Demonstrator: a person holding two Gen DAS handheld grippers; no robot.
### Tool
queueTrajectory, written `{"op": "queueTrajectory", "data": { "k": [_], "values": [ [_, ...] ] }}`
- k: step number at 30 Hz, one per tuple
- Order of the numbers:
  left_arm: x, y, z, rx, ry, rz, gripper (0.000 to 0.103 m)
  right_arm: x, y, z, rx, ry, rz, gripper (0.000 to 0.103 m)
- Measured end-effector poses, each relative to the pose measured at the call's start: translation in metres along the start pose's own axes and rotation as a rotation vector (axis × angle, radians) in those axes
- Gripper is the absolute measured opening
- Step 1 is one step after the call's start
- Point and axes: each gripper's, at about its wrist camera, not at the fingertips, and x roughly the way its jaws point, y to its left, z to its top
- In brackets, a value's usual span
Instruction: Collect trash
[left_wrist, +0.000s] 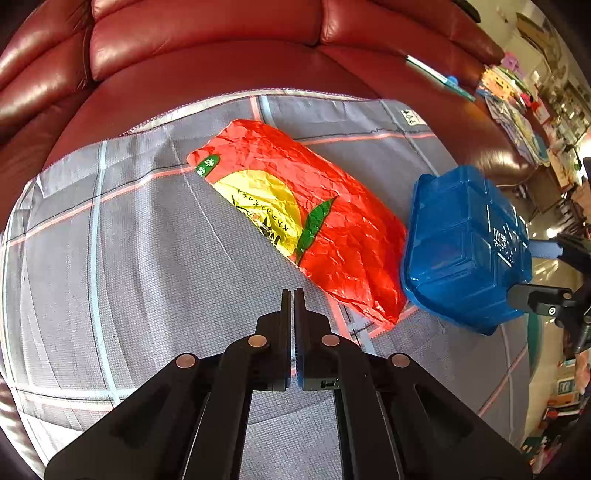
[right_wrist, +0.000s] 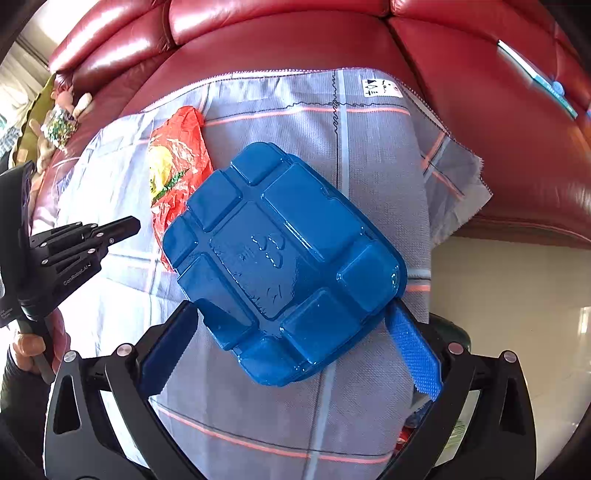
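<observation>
The blue plastic tray (right_wrist: 284, 258) lies upside down mid-frame on the checked cloth (right_wrist: 369, 147), its edge over the red wrapper (right_wrist: 177, 155) at upper left; my right gripper (right_wrist: 295, 354) is spread wide, straddling its lower end, nothing clamped, I judge ready to pinch; my left gripper (left_wrist: 293, 295) is closed and empty, just short of the wrapper.

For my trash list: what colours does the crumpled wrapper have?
The wrapper is mainly red-orange, with a yellow patch and green leaves; the left wrist view shows it best.
</observation>
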Motion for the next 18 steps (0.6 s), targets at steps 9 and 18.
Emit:
{"op": "queueTrajectory", "data": {
  "k": [9, 18],
  "values": [
    [0.01, 0.016, 0.038, -0.111, -0.016, -0.045, 0.056, 0.006, 0.027, 0.006, -0.196, 0.038, -0.158, 0.096],
    [0.037, -0.004, 0.071, -0.092, -0.038, 0.021, 0.044, 0.045, 0.013, 0.03, -0.271, 0.134, -0.088, 0.091]
  ]
}}
